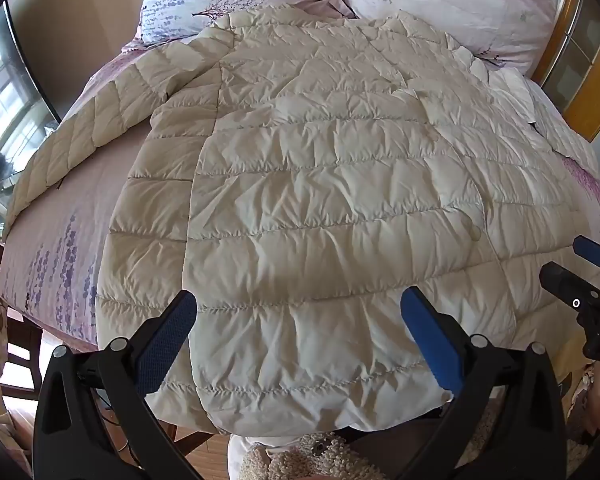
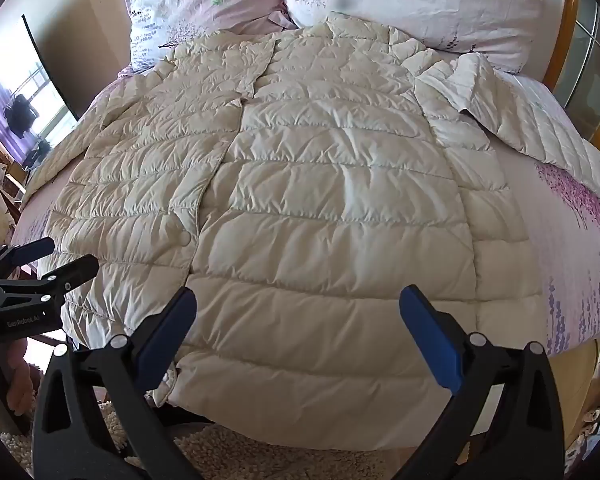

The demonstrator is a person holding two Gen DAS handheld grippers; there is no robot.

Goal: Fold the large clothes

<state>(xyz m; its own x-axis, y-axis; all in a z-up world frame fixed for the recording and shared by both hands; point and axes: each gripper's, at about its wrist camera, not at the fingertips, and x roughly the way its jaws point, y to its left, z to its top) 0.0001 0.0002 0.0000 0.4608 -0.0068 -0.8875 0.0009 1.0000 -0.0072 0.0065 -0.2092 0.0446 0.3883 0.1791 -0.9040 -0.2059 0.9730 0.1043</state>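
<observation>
Cream down jacket (image 1: 320,200) lies flat on bed (image 1: 60,240), collar toward pillows (image 1: 452,12). Left gripper (image 1: 299,320) and right gripper (image 2: 299,320) both released, above jacket hem.

Both views are bright with soft daylight, and a dark screen (image 1: 16,92) on the left wall mirrors a sunlit window as glare. The cream quilted coat (image 1: 320,200) shows shallow shadows in its creases and a broad dim patch near its lower hem, while its right side in the left wrist view is paler and washed out. Fisheye distortion bulges the bed (image 2: 572,248) and bends the edges into black corners; focus is sharp apart from a small blurred smudge on one pillow (image 2: 420,0).
</observation>
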